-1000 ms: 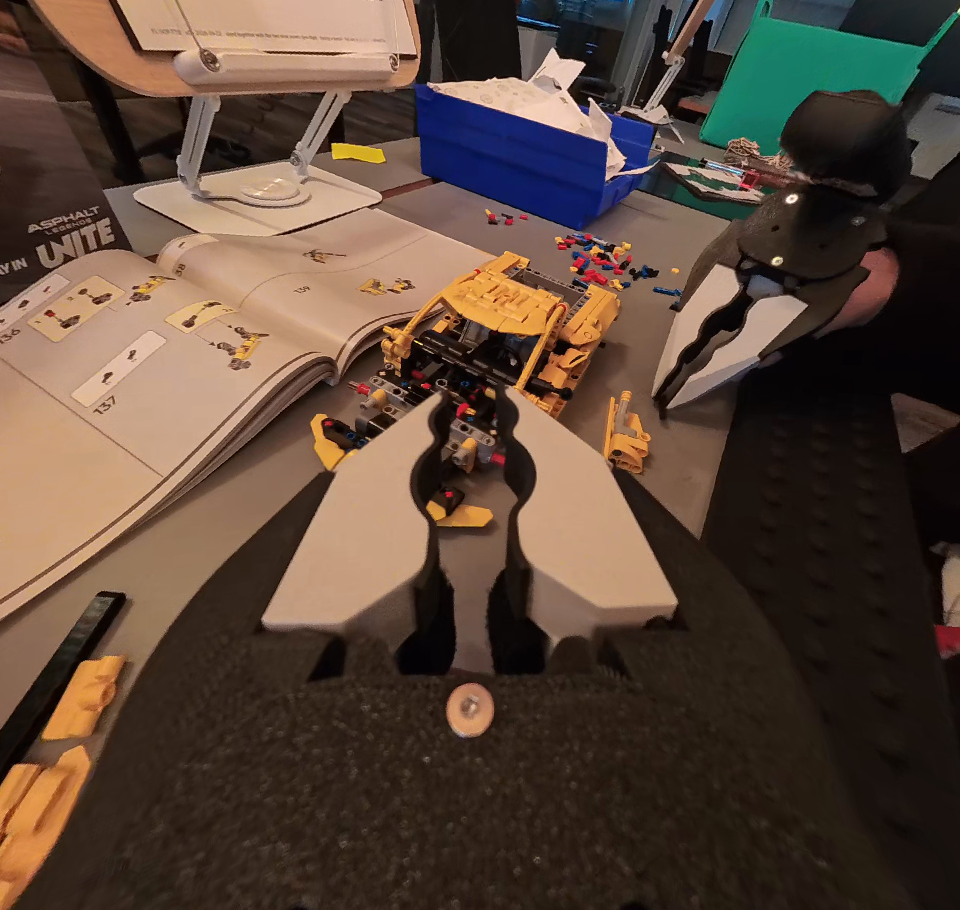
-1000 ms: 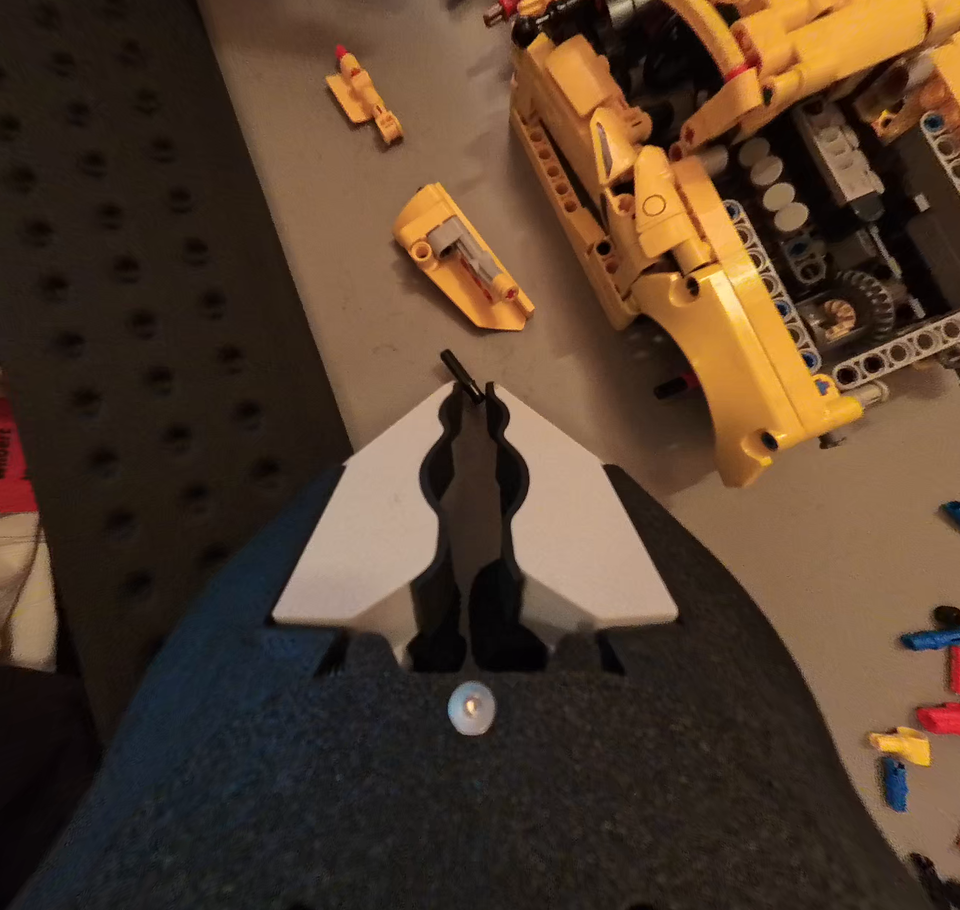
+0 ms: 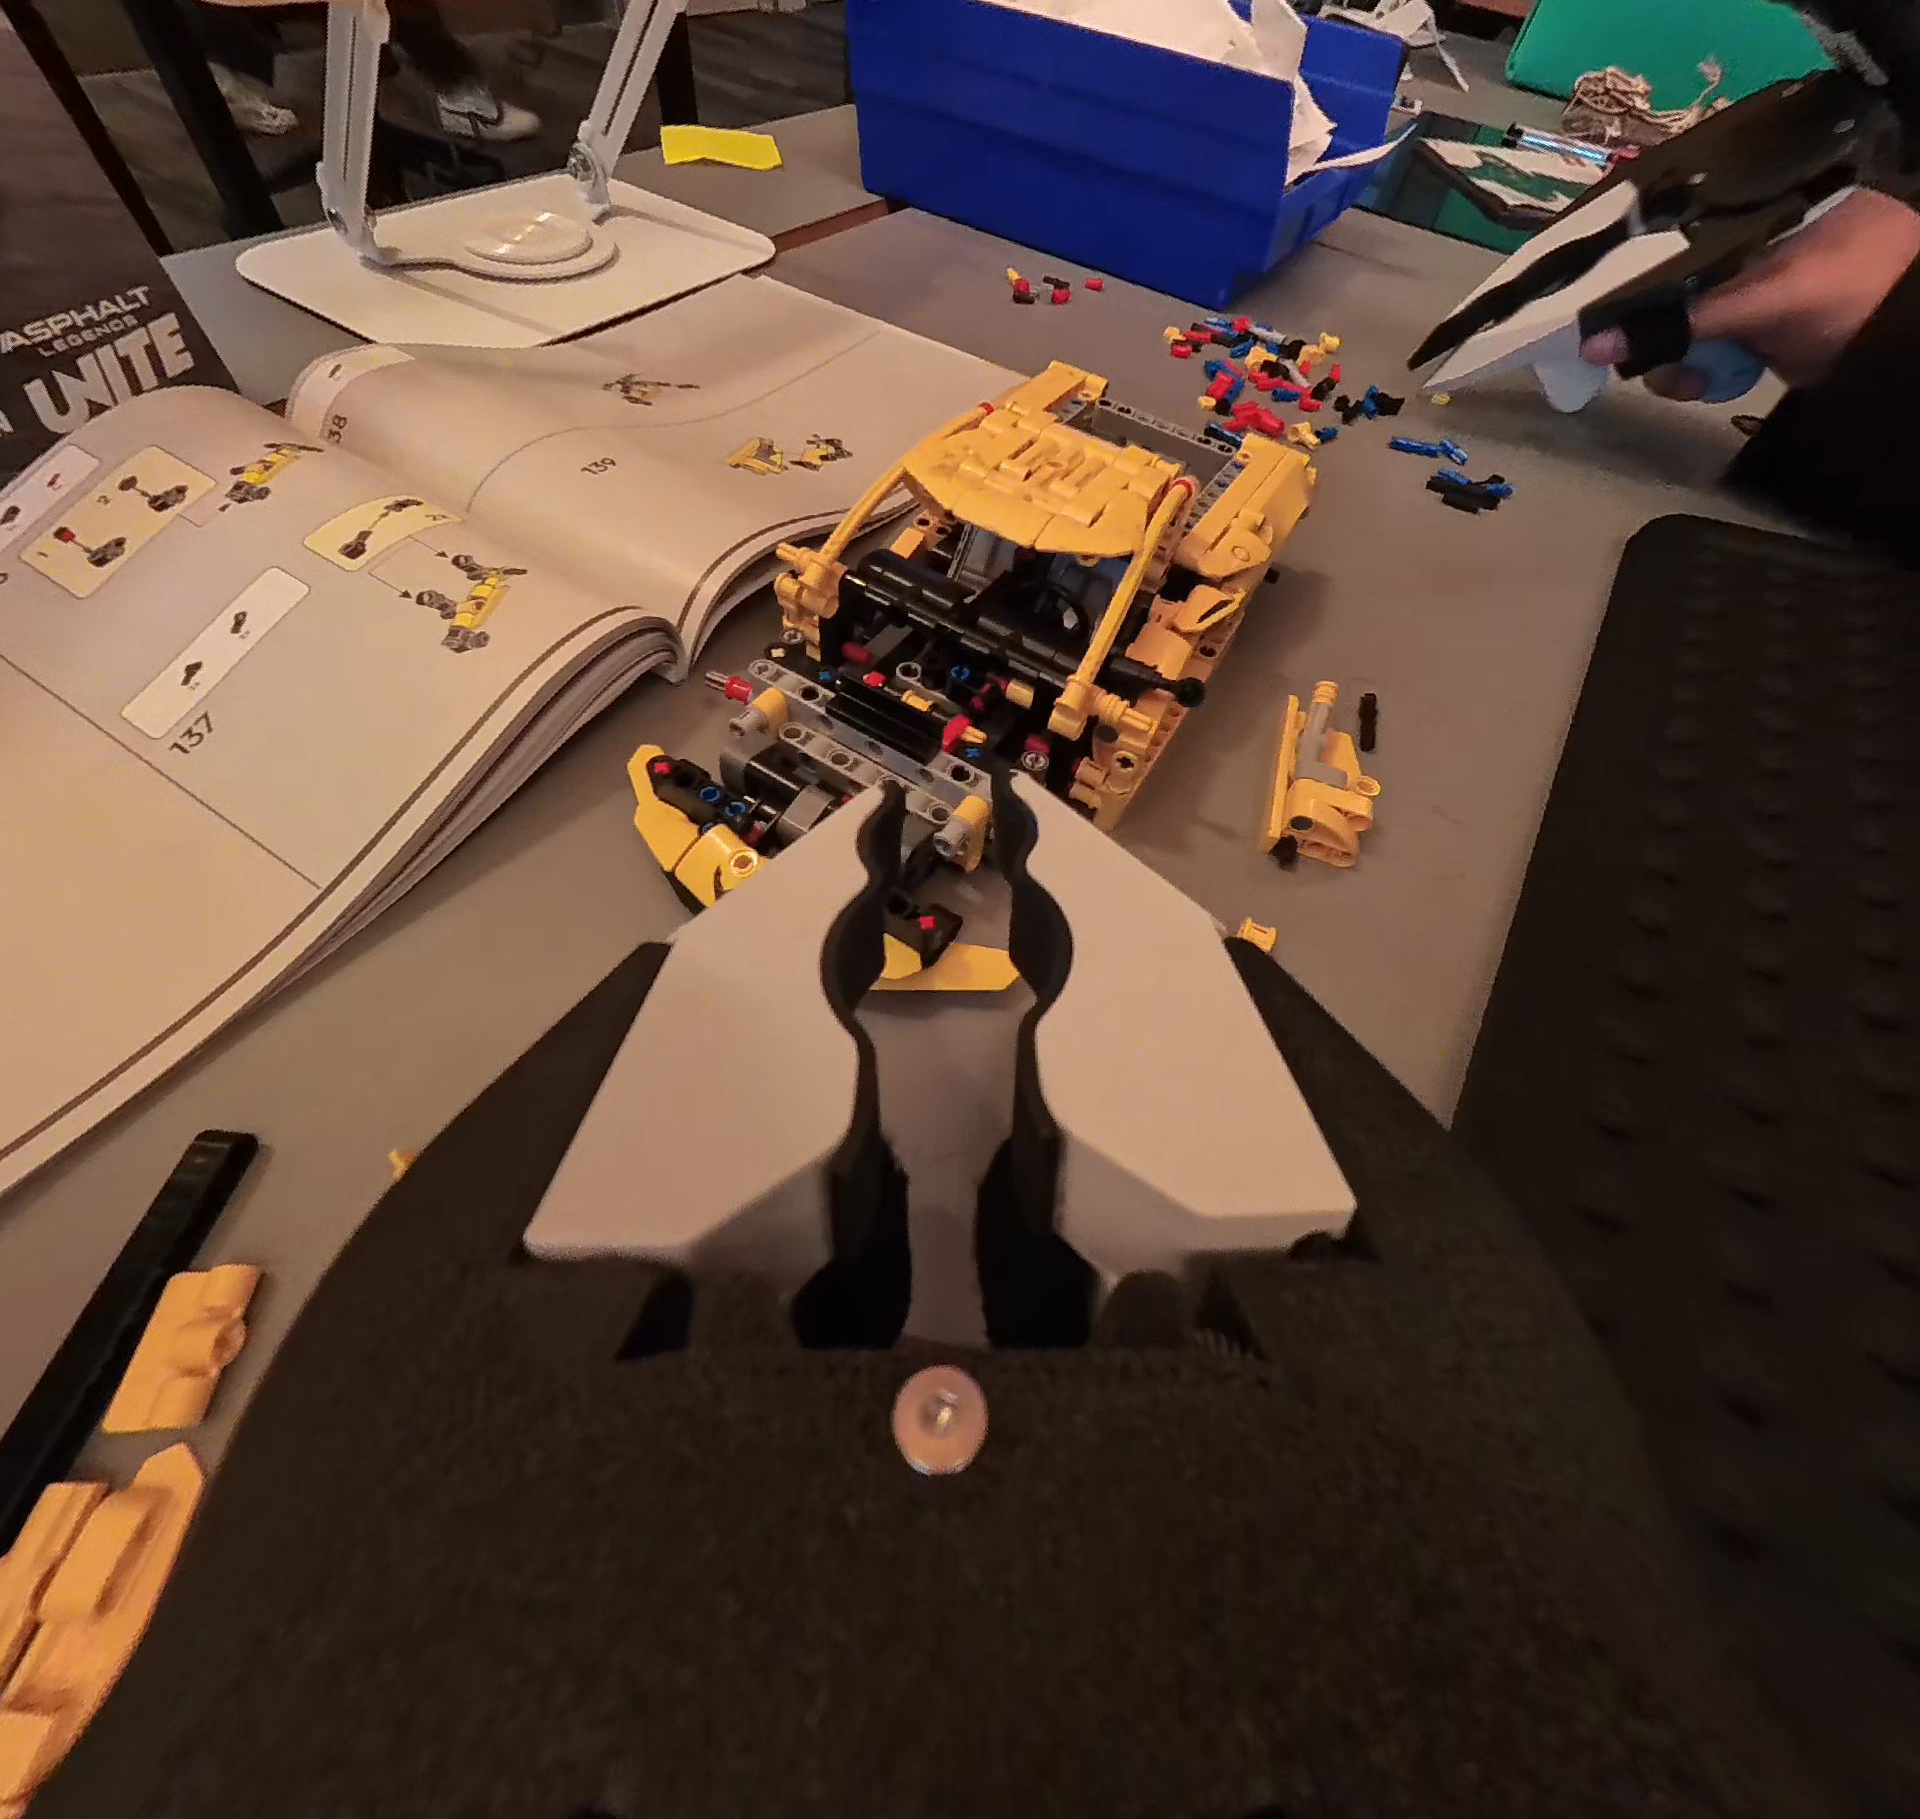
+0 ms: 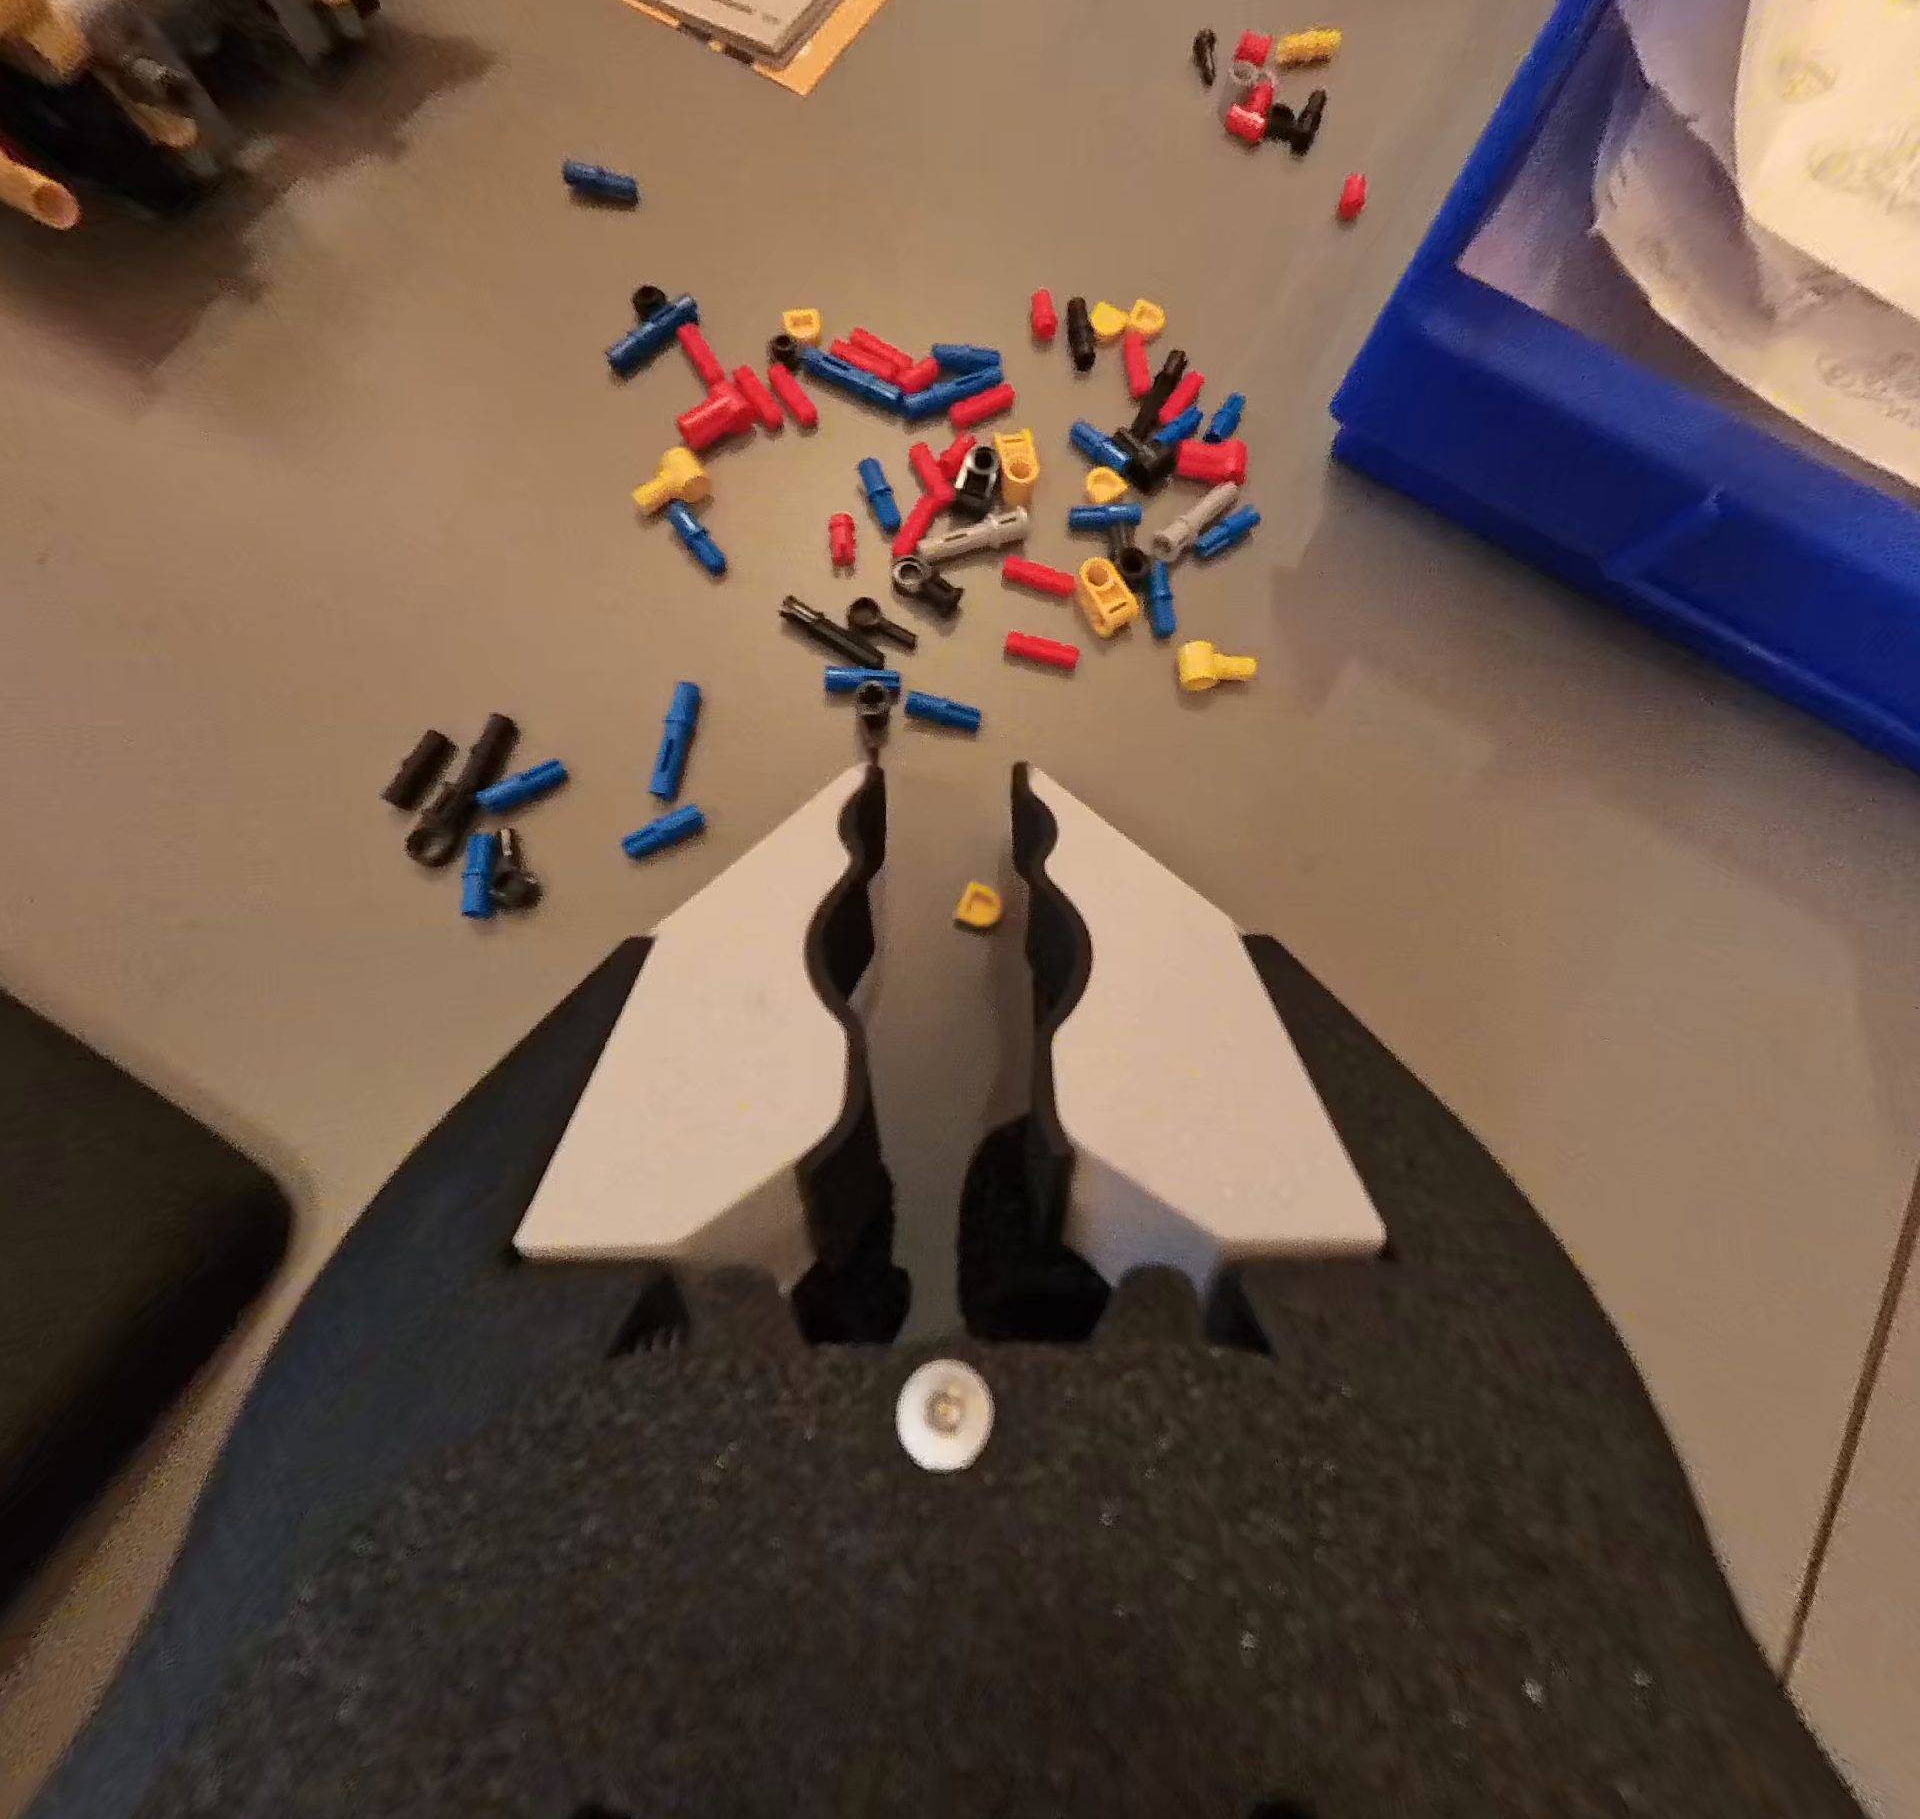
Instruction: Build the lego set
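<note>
The half-built yellow lego car stands mid-table. My left gripper is open and empty just short of its front end, with a loose yellow and black piece showing between the fingers. A yellow sub-assembly lies right of the car with a black pin beside it. My right gripper is open and empty over a scatter of small red, blue, black and yellow pins. A black pin lies just ahead of its left fingertip and a tiny yellow piece between its fingers. The right gripper also shows in the left wrist view.
The open instruction book lies left of the car, behind it a white stand. A blue bin of paper bags sits right of the pins. A black mat covers the right side. Yellow parts and a black beam lie at near left. My right fingertips sit around 45 cm from my left ones. Between my left fingertips and the black beam there is roughly 15 cm.
My right gripper has let go of the black pin it held, opened, and moved from beside the car to above the pile of pins. My left gripper has barely moved.
</note>
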Available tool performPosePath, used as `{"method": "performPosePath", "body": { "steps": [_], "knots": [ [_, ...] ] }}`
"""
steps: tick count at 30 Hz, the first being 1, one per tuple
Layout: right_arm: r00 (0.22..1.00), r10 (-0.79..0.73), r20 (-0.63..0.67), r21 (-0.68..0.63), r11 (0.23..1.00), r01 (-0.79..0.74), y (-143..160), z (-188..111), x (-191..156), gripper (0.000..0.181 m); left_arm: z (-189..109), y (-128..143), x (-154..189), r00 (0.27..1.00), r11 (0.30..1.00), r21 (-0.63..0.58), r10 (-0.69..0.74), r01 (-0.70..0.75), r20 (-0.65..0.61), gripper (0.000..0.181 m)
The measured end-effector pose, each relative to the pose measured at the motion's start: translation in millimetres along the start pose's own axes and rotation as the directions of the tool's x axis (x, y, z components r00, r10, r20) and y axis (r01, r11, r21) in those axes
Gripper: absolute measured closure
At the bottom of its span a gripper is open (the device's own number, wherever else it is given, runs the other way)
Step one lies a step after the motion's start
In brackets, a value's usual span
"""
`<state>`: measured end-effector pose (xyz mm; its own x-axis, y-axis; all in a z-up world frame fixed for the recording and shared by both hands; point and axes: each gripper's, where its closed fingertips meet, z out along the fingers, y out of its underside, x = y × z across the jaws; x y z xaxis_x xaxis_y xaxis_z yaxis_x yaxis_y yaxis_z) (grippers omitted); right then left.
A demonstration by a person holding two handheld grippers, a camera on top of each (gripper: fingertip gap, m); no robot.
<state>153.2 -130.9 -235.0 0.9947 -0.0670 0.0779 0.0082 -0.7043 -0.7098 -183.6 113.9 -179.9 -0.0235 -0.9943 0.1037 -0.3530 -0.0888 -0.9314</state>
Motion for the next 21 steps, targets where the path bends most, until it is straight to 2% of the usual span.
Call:
{"method": "performPosePath", "body": {
  "steps": [4,7,10,15,21],
  "knots": [
    [0.999,0.027,0.033,0.008,1.0,-0.028,2,6,10,0.159,3,4,2,1.0,1.0,-0.019,0.013,-0.013,-0.005,0.165],
    [0.996,0.021,0.083,0.006,1.0,-0.021,-1,10,5,0.157,5,7,3,1.0,0.999,-0.034,0.024,-0.024,-0.005,0.165],
    [0.996,-0.059,0.067,0.009,0.998,0.058,-5,16,2,0.157,6,8,2,1.0,0.999,-0.039,0.024,-0.024,-0.002,0.165],
    [0.995,-0.054,0.083,0.002,0.999,0.054,-7,22,-1,0.167,6,8,2,1.0,0.999,-0.043,0.022,-0.022,-0.002,0.165],
    [0.995,-0.093,0.043,-0.02,0.995,0.094,-7,16,2,0.167,6,8,3,1.0,0.999,-0.041,0.027,-0.027,-0.006,0.165]
  ]
}}
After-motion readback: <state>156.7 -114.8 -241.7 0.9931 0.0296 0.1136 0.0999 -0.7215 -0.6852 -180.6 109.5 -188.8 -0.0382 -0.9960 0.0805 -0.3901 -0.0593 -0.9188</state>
